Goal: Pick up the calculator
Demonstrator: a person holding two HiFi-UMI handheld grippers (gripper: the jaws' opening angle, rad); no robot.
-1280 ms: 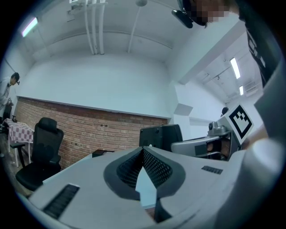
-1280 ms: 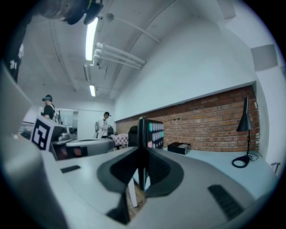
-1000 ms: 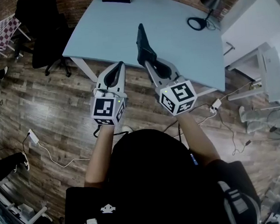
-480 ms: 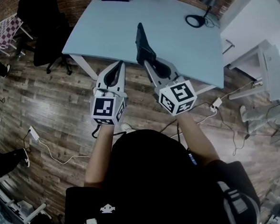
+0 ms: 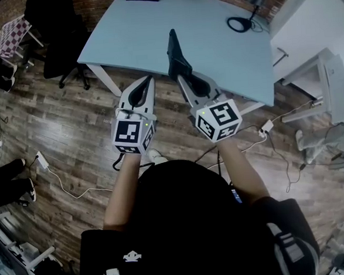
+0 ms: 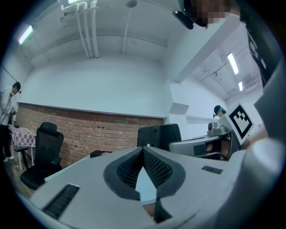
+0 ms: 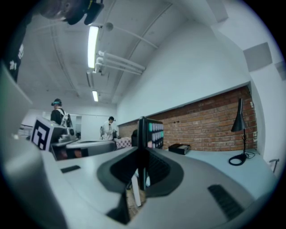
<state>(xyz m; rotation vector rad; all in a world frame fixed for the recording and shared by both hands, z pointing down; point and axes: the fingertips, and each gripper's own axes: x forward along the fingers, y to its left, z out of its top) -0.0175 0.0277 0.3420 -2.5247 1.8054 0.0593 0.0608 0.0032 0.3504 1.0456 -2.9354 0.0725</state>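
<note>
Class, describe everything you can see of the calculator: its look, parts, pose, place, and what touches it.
The calculator is a thin, dark, plastic-looking slab with rows of pale and greenish keys on one face. It stands on edge, clamped at one end between the jaws of the right gripper, sticking out beyond them. In the head view it shows against the near edge of the pale blue table; only the jaws visibly touch it.

Light: even, cool; ceiling tube (image 7: 93, 44) glares, upper left.
Edges: fisheye bend, dark vignette.
Focus: foreground soft.
</note>
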